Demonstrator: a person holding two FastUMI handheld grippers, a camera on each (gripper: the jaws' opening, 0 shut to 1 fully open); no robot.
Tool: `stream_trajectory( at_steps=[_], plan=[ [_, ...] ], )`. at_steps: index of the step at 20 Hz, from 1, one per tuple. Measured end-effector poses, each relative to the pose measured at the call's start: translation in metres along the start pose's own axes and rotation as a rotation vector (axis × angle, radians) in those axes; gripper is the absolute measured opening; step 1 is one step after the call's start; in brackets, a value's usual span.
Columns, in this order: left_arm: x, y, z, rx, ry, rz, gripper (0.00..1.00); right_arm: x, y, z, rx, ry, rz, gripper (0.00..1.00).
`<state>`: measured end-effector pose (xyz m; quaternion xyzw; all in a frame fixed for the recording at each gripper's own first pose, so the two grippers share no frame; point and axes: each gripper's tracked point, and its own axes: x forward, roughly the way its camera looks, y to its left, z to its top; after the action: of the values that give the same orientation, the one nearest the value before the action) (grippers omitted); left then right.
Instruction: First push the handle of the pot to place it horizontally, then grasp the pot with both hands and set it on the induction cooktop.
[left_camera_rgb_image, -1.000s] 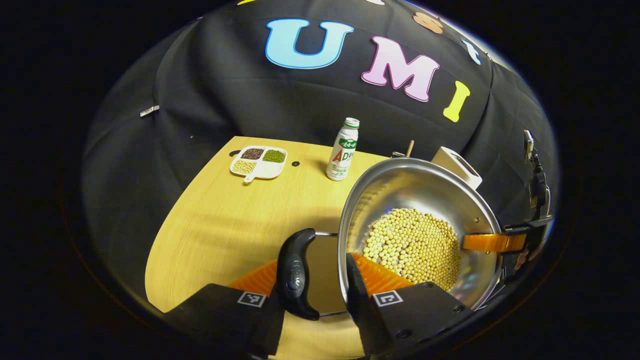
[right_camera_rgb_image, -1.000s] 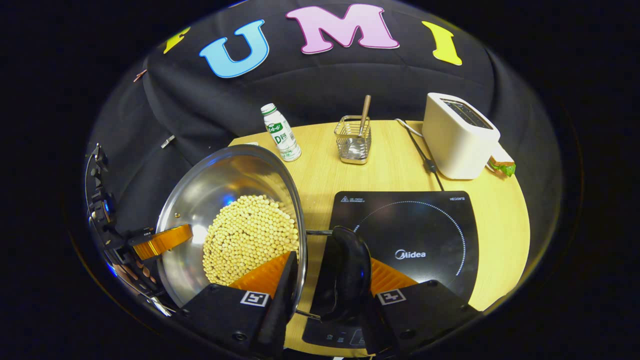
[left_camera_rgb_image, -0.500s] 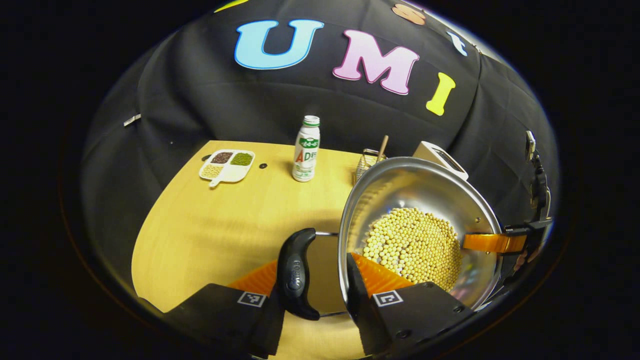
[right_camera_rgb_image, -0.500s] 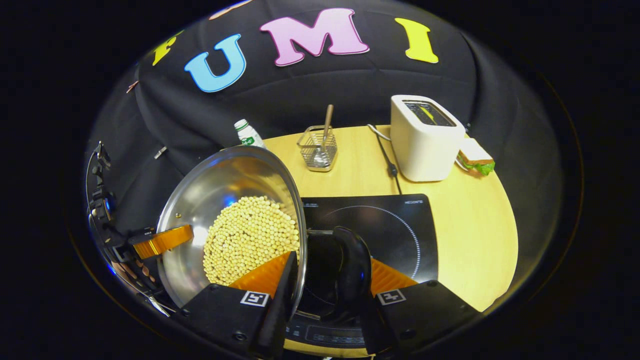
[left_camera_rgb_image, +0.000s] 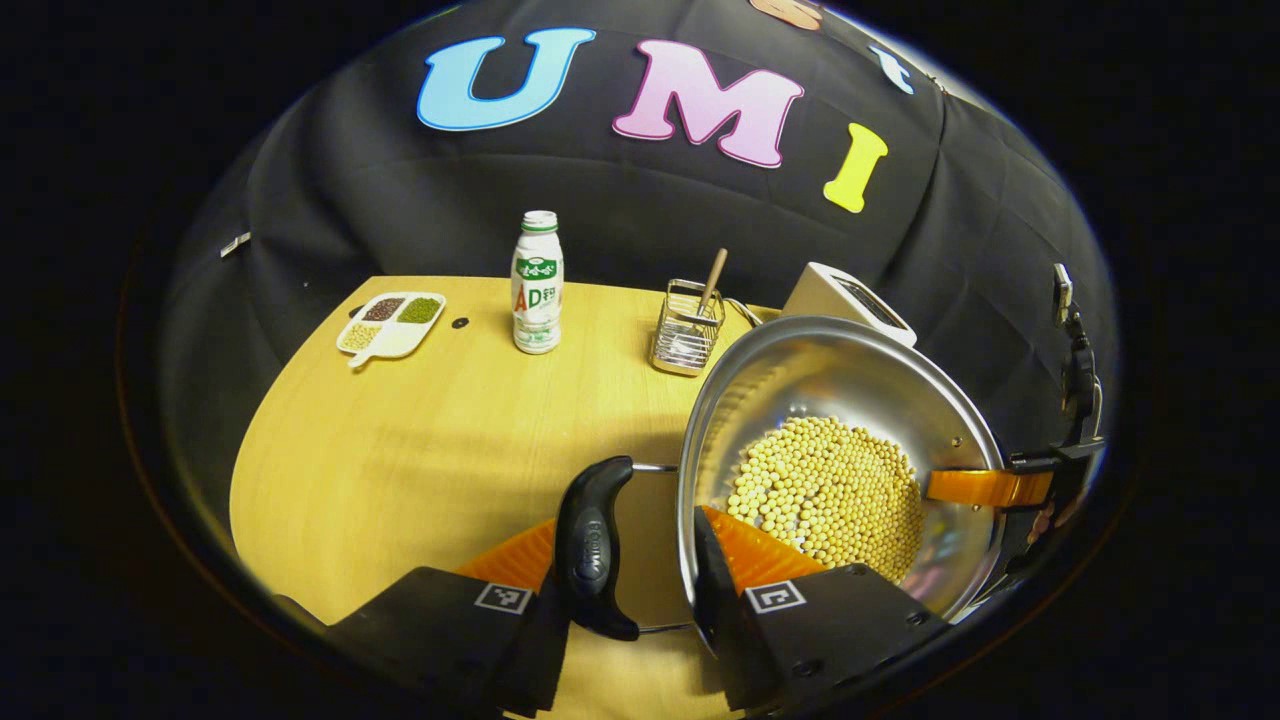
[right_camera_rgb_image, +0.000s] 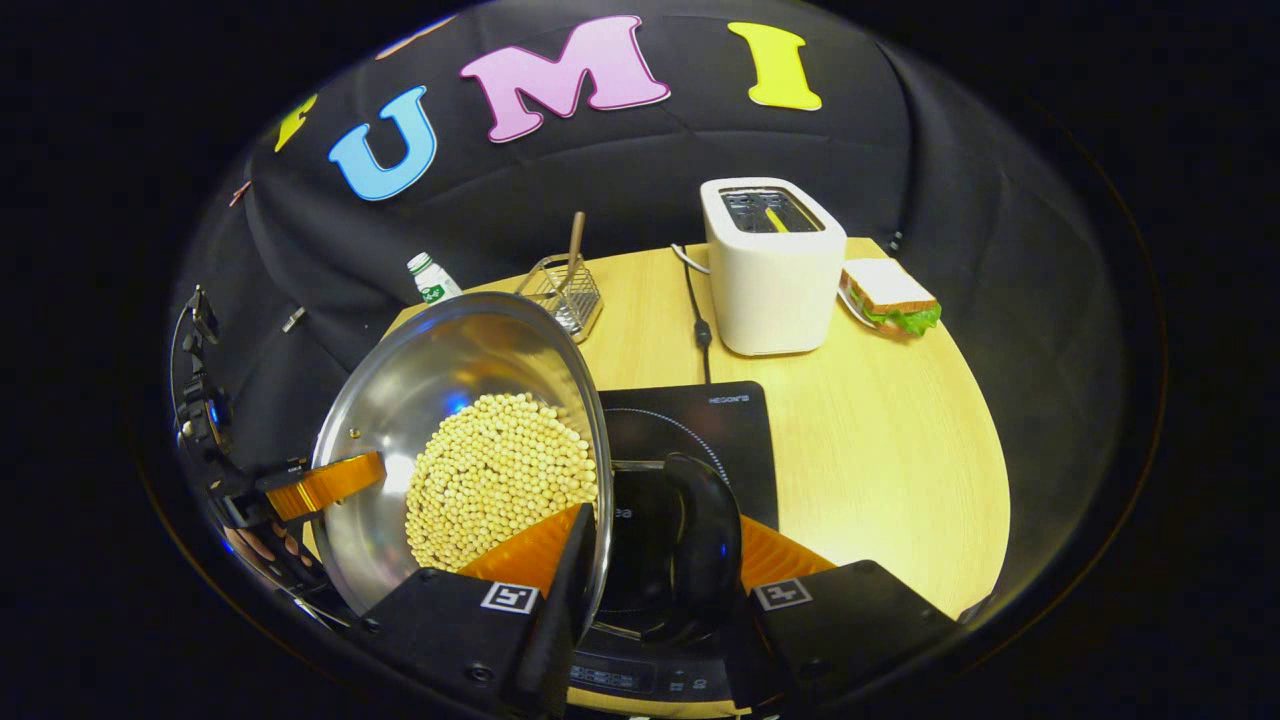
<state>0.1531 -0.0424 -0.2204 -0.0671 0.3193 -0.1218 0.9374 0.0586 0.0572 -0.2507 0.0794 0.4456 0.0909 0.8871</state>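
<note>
A: Left gripper view first. What have you got?

B: Your left gripper (left_camera_rgb_image: 640, 560) has its fingers clamped across the pot (left_camera_rgb_image: 840, 400) wall. One finger sits inside against the rim, by the soybeans (left_camera_rgb_image: 830, 495). The other sits outside, past the black handle (left_camera_rgb_image: 592, 545). The pot is off the table (left_camera_rgb_image: 400, 450), rim tilted toward the camera. Across the bowl, the other gripper's finger (left_camera_rgb_image: 985, 486) reaches over the far rim.

A: Background?

B: A bottle (left_camera_rgb_image: 537, 284) stands upright at the back. A divided dish (left_camera_rgb_image: 390, 326) of grains lies left of it, a wire basket (left_camera_rgb_image: 687, 330) with a wooden stick right of it. A toaster (left_camera_rgb_image: 848, 304) peeks over the pot's rim.

A: Right gripper view?

B: Your right gripper (right_camera_rgb_image: 655, 560) is closed the same way on the opposite wall: one finger inside by the soybeans (right_camera_rgb_image: 495, 480), one beyond the handle (right_camera_rgb_image: 700, 540). The pot (right_camera_rgb_image: 440, 380) hangs over the near left part of the induction cooktop (right_camera_rgb_image: 700, 425); I cannot tell whether it touches. The left gripper's finger (right_camera_rgb_image: 325, 482) hooks the far rim.

A: Beyond it?

B: Toaster (right_camera_rgb_image: 772, 265), cord trailing, sandwich (right_camera_rgb_image: 890, 296) just beside it, wire basket (right_camera_rgb_image: 562, 290), bottle (right_camera_rgb_image: 432, 280) top.
</note>
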Motion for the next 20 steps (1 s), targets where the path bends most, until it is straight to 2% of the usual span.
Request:
stream_trajectory(
  at_steps=[9, 19, 20],
  plan=[
    [0.040, -0.039, -0.020, -0.021, 0.037, 0.009, 0.63, 0.024, -0.053, -0.003, 0.010, 0.034, -0.024, 0.63],
    [0.072, -0.046, -0.025, -0.009, 0.050, 0.014, 0.63, 0.050, -0.072, -0.012, 0.042, 0.087, -0.011, 0.63],
    [0.070, -0.045, -0.023, -0.007, 0.039, 0.013, 0.63, 0.047, -0.073, -0.012, 0.044, 0.090, -0.008, 0.59]
  ],
)
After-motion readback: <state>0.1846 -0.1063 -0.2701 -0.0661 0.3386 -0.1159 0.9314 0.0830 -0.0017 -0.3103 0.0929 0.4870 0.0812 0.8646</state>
